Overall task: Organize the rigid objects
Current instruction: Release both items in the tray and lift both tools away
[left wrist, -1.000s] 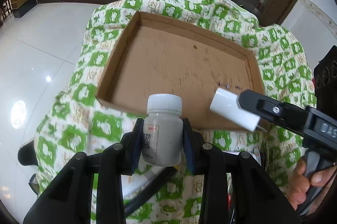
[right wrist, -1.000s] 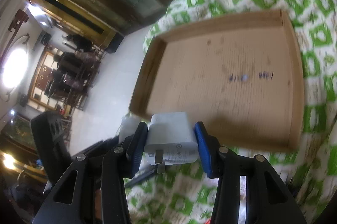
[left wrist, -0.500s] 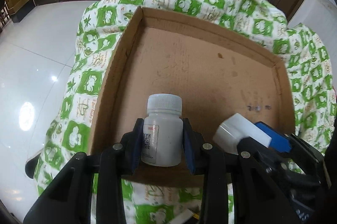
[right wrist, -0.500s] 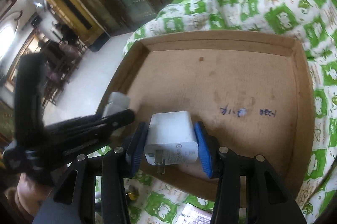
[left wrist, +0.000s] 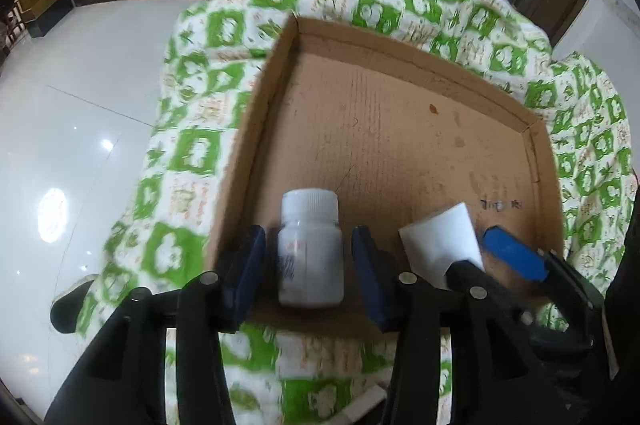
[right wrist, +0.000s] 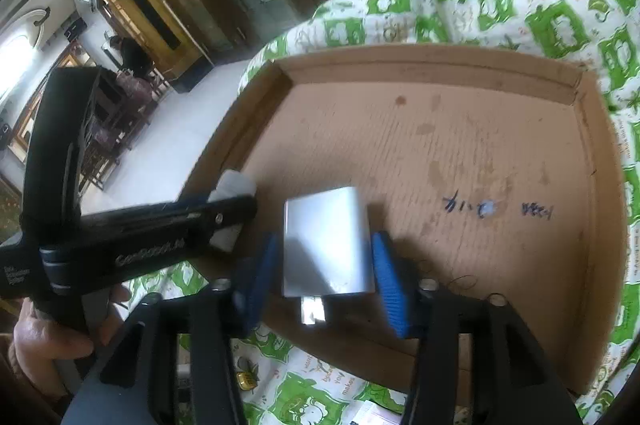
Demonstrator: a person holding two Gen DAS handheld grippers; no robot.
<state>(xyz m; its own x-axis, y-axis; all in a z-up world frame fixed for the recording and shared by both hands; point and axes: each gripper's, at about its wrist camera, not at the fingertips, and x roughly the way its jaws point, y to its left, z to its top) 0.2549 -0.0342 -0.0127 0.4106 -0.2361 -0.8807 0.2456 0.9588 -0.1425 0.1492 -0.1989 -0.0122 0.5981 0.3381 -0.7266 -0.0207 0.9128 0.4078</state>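
I see a big green and white cloth [left wrist: 192, 153] spread over the table, with a shiny white floor [left wrist: 72, 113] past its edge. On the cloth sits a wide, flat cardboard tray [left wrist: 248, 153] with low walls.

I hold both tools side by side over the near edge of the tray, and both point down into it at a slant. My left gripper [left wrist: 308, 265] is on the left part of the tray. Its jaws are opening, and there is a gap on each side of the white bottle [left wrist: 311, 253], so the blue pads do not press it. The bottle stands upright on the tray floor, near the front wall, with its ribbed cap on top.

My right gripper [right wrist: 326, 267] is just beside it on the right. Its jaws are opening too, and the white charger plug [right wrist: 326, 245] lies between them on the tray floor. I see a small gap at each blue pad. Its metal prong points back at me.

In the right view, the hand [right wrist: 52, 333] that holds the left tool is wrapped round the black handle, low at the left.

A bit of dark scribble [right wrist: 496, 209] marks the tray floor, right of the charger.
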